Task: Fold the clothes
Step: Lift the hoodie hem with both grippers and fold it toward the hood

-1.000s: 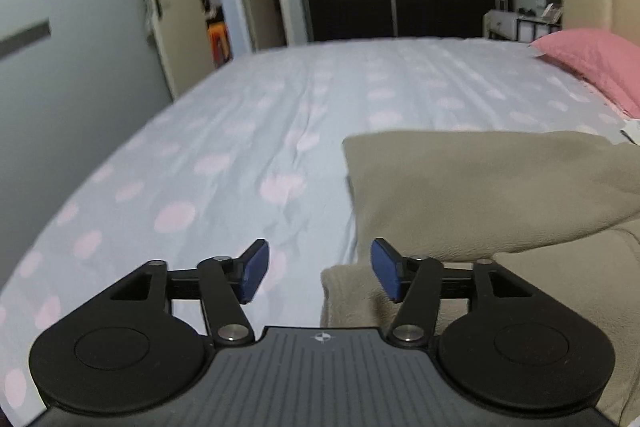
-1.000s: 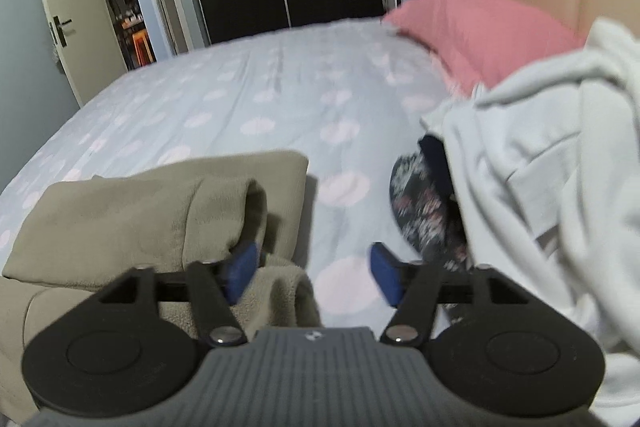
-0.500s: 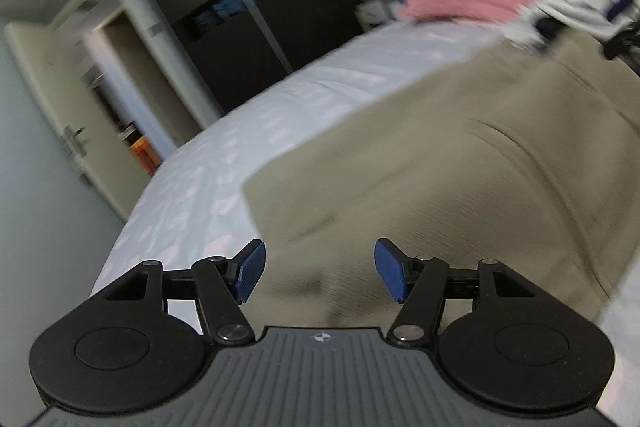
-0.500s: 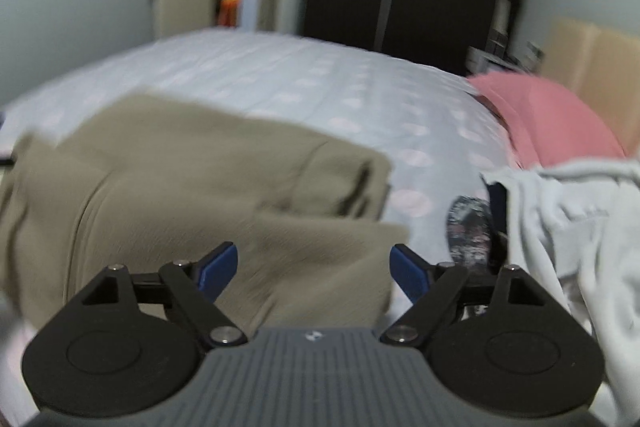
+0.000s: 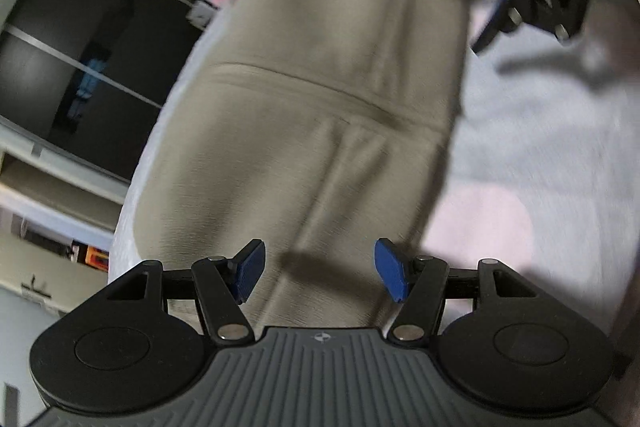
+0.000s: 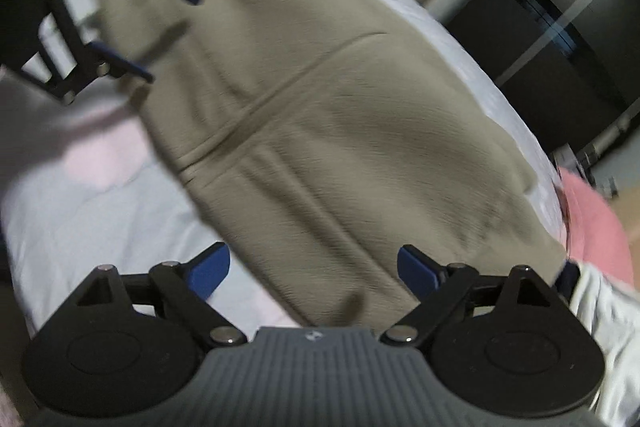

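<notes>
The left gripper (image 5: 320,275) is hanging with its blue pads spread wide and nothing between them, poised over one end of the khaki garment (image 5: 320,99), which is stretching straight ahead of it on the dotted bedsheet (image 5: 540,155). A seam is running across the cloth ahead of the fingers, and far ahead the opposite claw is showing at the other end. The right gripper (image 6: 312,267) is likewise gaping, empty, facing back along the same garment (image 6: 340,123), whose near edge is lying just under and between its fingers. To its right a pink pillow (image 6: 592,219) and a pale heap of laundry (image 6: 600,307) are sitting close by.

Both views are blurring, so exact contact is unclear. The step looks like taking hold of the two ends — each claw should be dropping onto a corner, pinching every layer, then lifting evenly, keeping the cloth taut so the crease is landing near that seam.
</notes>
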The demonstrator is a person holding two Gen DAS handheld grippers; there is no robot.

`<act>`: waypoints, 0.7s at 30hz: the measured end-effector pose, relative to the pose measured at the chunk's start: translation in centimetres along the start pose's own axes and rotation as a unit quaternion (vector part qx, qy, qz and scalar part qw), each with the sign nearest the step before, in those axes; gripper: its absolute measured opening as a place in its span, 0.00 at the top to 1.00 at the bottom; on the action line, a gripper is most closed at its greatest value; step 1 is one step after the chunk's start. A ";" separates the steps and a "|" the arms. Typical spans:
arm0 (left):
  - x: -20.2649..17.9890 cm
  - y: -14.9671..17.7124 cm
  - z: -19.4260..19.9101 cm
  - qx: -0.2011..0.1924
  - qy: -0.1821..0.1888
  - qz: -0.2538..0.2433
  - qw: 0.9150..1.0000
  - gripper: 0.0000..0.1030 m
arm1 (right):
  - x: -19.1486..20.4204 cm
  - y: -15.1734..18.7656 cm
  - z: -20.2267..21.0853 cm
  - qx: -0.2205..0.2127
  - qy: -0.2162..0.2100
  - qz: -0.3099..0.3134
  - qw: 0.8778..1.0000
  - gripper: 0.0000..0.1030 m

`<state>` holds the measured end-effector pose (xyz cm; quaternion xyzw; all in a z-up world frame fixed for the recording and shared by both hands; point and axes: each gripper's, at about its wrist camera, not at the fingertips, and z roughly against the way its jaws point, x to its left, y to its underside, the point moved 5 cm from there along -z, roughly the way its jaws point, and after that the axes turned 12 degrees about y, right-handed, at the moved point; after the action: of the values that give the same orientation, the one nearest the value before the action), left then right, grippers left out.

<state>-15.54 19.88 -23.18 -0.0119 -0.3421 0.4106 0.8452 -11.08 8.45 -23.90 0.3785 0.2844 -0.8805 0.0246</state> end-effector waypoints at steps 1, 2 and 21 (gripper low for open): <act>-0.2 0.2 -0.3 0.004 -0.003 -0.008 1.000 0.43 | 0.4 0.2 -0.3 0.000 0.011 0.020 1.000 0.11; -0.3 0.3 -0.5 0.008 -0.004 -0.012 1.000 0.42 | 0.7 0.5 -0.5 0.001 0.022 0.039 0.999 0.11; 0.0 -0.2 -2.6 0.043 -0.008 -0.021 0.999 0.40 | 4.1 1.7 0.3 -0.066 0.116 0.195 0.972 0.11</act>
<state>-13.94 20.40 -25.11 0.0352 -0.3306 0.4070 0.8507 -13.74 7.62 -27.37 0.5239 0.2630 -0.7881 0.1877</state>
